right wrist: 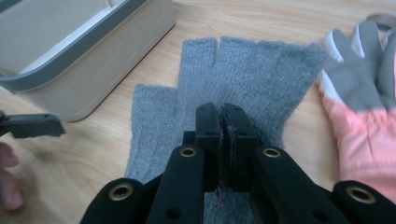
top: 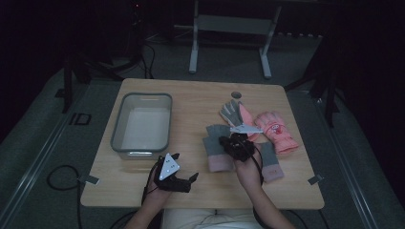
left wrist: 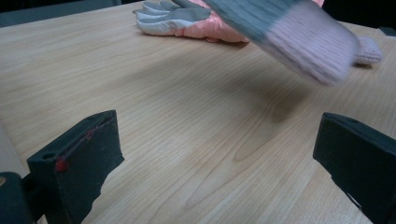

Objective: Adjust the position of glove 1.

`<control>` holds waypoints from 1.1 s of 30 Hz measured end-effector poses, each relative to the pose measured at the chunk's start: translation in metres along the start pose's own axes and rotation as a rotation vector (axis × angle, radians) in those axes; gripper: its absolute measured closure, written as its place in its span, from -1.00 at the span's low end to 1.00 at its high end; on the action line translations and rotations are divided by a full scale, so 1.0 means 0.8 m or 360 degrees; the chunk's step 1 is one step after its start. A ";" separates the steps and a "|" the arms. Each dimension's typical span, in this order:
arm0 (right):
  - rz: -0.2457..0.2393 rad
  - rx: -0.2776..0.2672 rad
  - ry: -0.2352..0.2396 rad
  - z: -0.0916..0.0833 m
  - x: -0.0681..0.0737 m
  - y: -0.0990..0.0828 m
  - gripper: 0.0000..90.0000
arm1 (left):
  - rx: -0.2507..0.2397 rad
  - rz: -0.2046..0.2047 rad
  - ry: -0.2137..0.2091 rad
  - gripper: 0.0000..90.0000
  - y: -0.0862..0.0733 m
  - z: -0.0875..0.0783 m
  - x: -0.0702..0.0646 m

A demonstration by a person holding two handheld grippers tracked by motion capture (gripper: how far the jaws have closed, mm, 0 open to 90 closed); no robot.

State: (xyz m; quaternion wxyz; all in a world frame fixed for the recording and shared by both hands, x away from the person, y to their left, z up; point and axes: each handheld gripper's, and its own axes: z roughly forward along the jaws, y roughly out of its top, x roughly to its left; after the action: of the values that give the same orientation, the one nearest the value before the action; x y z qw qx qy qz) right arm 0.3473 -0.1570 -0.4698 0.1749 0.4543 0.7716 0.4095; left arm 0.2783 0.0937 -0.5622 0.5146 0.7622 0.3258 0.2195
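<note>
The right gripper (right wrist: 223,122) is clenched on the grey knit glove (right wrist: 243,70), lifting it off the bench (top: 200,102) beside the pink gloves (top: 274,129), while the left gripper (top: 184,172) rests released, so the next move is probably carrying it to the grey-rimmed bin (top: 141,143).

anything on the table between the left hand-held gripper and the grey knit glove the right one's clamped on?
Nothing: bare wood. The left gripper view shows bare table from the open left hand-held gripper to the grey knit glove, lifted off the table by the right hand-held gripper.
</note>
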 end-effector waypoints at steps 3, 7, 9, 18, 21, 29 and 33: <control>0.0062 -0.0010 0.0011 -0.009 -0.002 -0.013 0.91 | -0.0001 -0.0001 -0.0001 -0.99 0.000 0.000 0.000; 0.0100 0.0001 -0.0002 -0.014 -0.002 -0.029 0.91 | 0.0001 0.0003 -0.0005 -0.99 0.000 0.000 0.000; 0.0098 0.0014 -0.0025 -0.011 -0.001 -0.040 0.91 | 0.0001 0.0004 -0.0006 -0.99 0.000 0.000 0.000; 0.0186 0.0096 -0.0049 0.019 -0.012 -0.079 0.91 | 0.0003 0.0010 -0.0009 -0.99 0.000 0.000 0.000; 0.0207 0.0104 -0.0052 0.028 -0.013 -0.084 0.90 | 0.0001 0.0004 -0.0010 -0.99 0.000 0.000 0.000; 0.0238 0.0113 -0.0118 0.044 -0.015 -0.099 0.85 | -0.0002 0.0005 -0.0013 -0.99 0.000 0.000 0.000; 0.0235 0.0103 -0.0131 0.043 -0.012 -0.098 0.73 | 0.0001 0.0005 -0.0013 -0.99 0.000 0.000 0.000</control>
State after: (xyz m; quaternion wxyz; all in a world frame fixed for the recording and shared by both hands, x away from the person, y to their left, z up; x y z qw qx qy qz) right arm 0.3309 -0.1687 -0.5540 0.1611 0.5318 0.7410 0.3771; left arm 0.2783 0.0932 -0.5623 0.5153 0.7638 0.3225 0.2171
